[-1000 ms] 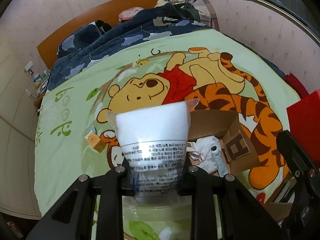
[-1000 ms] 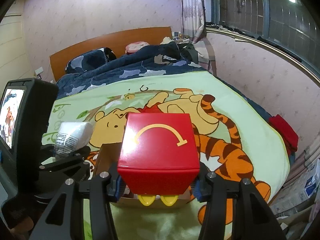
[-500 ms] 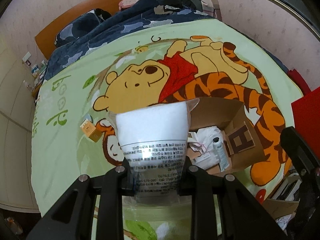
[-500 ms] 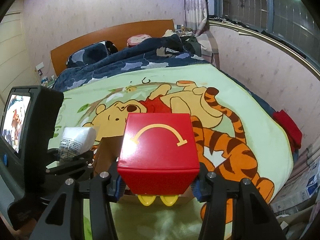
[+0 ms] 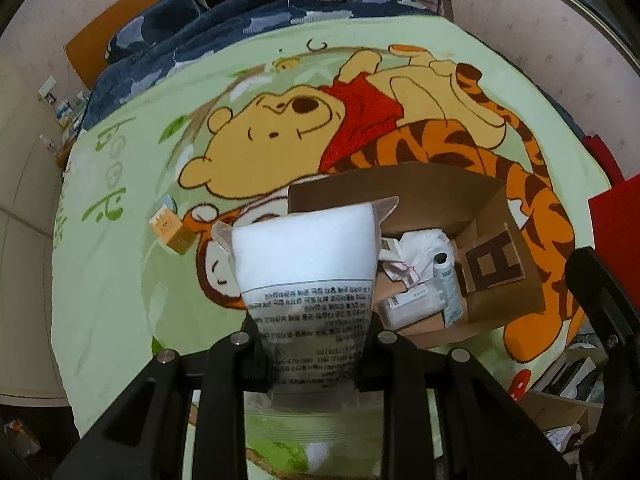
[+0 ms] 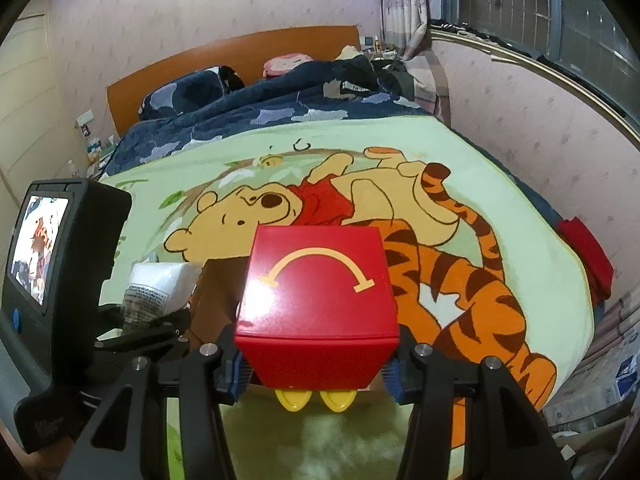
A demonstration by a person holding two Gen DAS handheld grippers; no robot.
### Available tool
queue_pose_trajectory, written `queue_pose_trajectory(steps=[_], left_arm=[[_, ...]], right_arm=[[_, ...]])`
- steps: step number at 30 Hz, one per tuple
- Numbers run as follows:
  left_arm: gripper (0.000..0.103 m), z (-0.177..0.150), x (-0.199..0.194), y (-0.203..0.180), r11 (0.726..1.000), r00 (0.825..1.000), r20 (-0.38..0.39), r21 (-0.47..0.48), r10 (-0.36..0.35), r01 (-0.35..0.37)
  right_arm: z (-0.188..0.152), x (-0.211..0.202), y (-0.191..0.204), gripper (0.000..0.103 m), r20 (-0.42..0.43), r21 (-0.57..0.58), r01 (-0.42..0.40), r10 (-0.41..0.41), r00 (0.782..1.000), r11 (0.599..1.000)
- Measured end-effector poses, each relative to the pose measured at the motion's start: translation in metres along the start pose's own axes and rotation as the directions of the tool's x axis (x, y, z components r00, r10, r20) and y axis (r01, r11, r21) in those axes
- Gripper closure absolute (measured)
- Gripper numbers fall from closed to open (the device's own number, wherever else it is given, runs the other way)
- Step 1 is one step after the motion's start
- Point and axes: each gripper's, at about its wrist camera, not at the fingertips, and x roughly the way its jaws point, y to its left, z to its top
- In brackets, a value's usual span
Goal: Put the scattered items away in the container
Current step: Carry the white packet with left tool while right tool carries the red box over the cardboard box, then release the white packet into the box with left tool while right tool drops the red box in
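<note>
A: How many things do you have in play right now?

B: You have 2 grippers, each with 1 item. Your left gripper (image 5: 312, 364) has 1 clear bag (image 5: 306, 264) stuffed with white padding. Your right gripper (image 6: 316, 364) has 1 red box (image 6: 316, 300). There is 1 cardboard box (image 5: 404, 196) open on the green cartoon blanket (image 5: 120, 280), and 1 small orange carton (image 5: 172, 230) lies loose on the blanket, well to the left of it.

A: What is already in the cardboard box?

B: You can count 1 white bottle with a dark cap (image 5: 446, 286), 1 white packet (image 5: 412, 306) and 1 crumpled white wrapper (image 5: 420, 248). More may lie under them; you cannot tell.

A: Any writing?

B: Your bag carries several lines of small black print, too fine to read. A flap of the cardboard box shows 1 big dark letter, an H (image 5: 494, 262). Your red box has 1 curved yellow arrow on top and 2 yellow feet under it.

A: And the jaws?

B: Your left jaws are nearly closed, pinching the bag's lower part so that it stands up over the near left edge of the cardboard box. Your right jaws stand partly apart, their blue pads (image 6: 240, 372) pressed on both sides of the red box, which hangs above the blanket by the cardboard box.
</note>
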Motion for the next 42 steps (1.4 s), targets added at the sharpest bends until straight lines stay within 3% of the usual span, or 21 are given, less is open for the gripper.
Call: queue_pose_trajectory(steps=[17, 33, 36, 38, 42], left_arm=[[0.076, 0.043, 0.045, -0.007, 1.000, 0.999, -0.040, 0.007, 0.015, -0.015], [0.075, 0.036, 0.042, -0.011, 0.999, 0.999, -0.038, 0.031, 0.018, -0.016], [0.061, 0.032, 0.042, -0.012, 0.999, 0.999, -0.039, 0.033, 0.020, -0.019], [0.026, 0.032, 0.039, -0.010, 1.000, 1.000, -0.016, 0.014, 0.025, -0.025], [0.017, 0.034, 0.030, -0.010, 0.999, 0.999, 0.035, 0.023, 0.039, -0.039]], right_arm=[[0.020, 0.053, -0.009, 0.051, -0.046, -0.026, 0.016, -0.017, 0.999, 1.000], [0.017, 0.057, -0.007, 0.051, -0.069, -0.041, 0.005, -0.007, 0.998, 0.999], [0.014, 0.060, -0.009, 0.051, -0.108, -0.044, -0.008, 0.003, 0.994, 0.999], [0.012, 0.064, -0.012, 0.051, -0.137, -0.043, -0.006, 0.000, 0.991, 0.999], [0.011, 0.058, -0.017, 0.045, -0.110, -0.029, -0.015, 0.012, 0.994, 0.999]])
